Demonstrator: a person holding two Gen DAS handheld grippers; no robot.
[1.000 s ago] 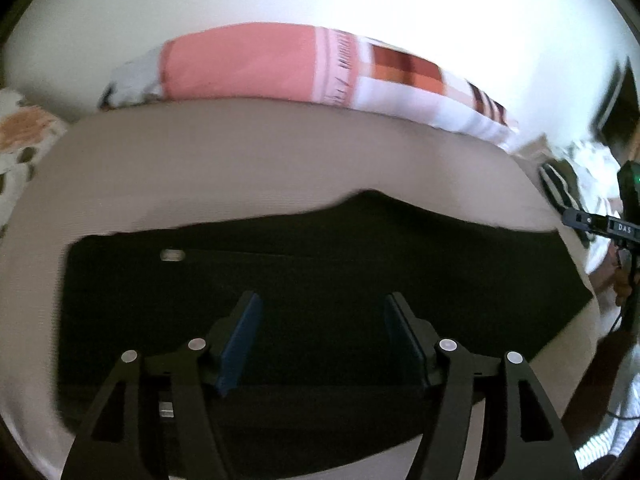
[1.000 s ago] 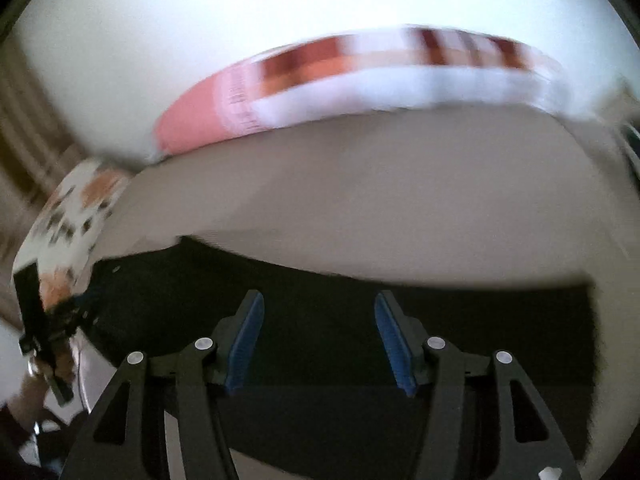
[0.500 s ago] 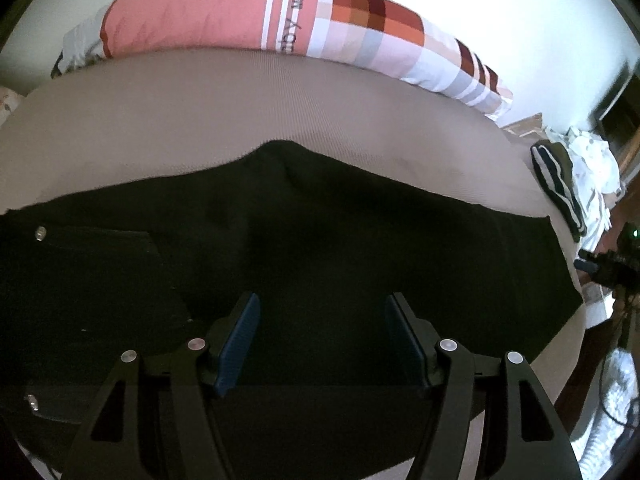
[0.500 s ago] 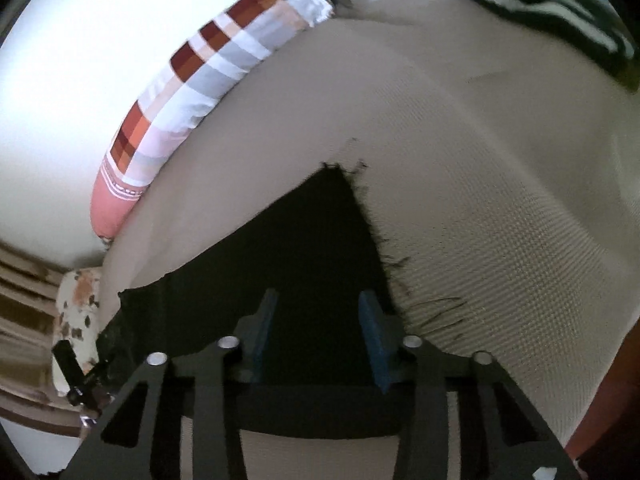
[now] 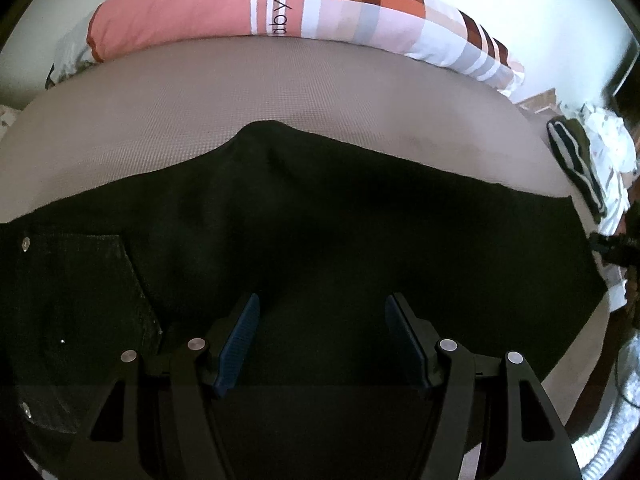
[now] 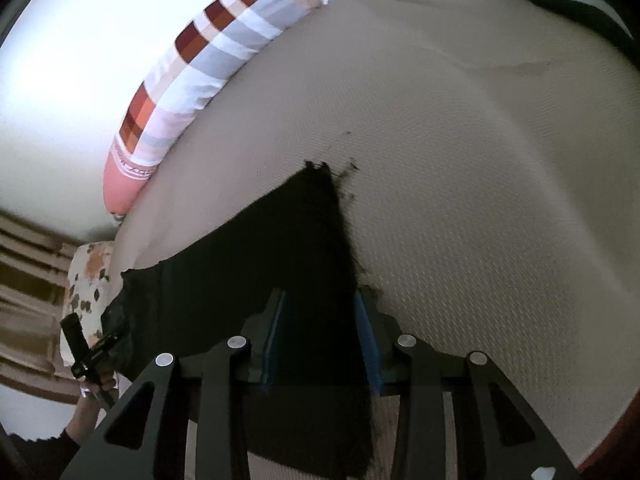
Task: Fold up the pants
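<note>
The black pants (image 5: 320,248) are spread flat on the beige mattress (image 5: 280,80), lengthwise below the patchwork pillow (image 5: 280,4) that runs along its far edge. The legs appear to be laid one over the other, so a first lengthwise fold is judged done; the crosswise folds are judged still to be made.

The left gripper (image 5: 320,340) is held over the seat area, beside a back pocket (image 5: 80,280), its jaws spread wide with nothing between them. The right gripper (image 6: 320,332) is placed at the frayed hem (image 6: 344,216), the end farthest from the pocket. Its jaws are set narrowly to either side of the hem cloth; whether the cloth is pinched cannot be told.
</note>
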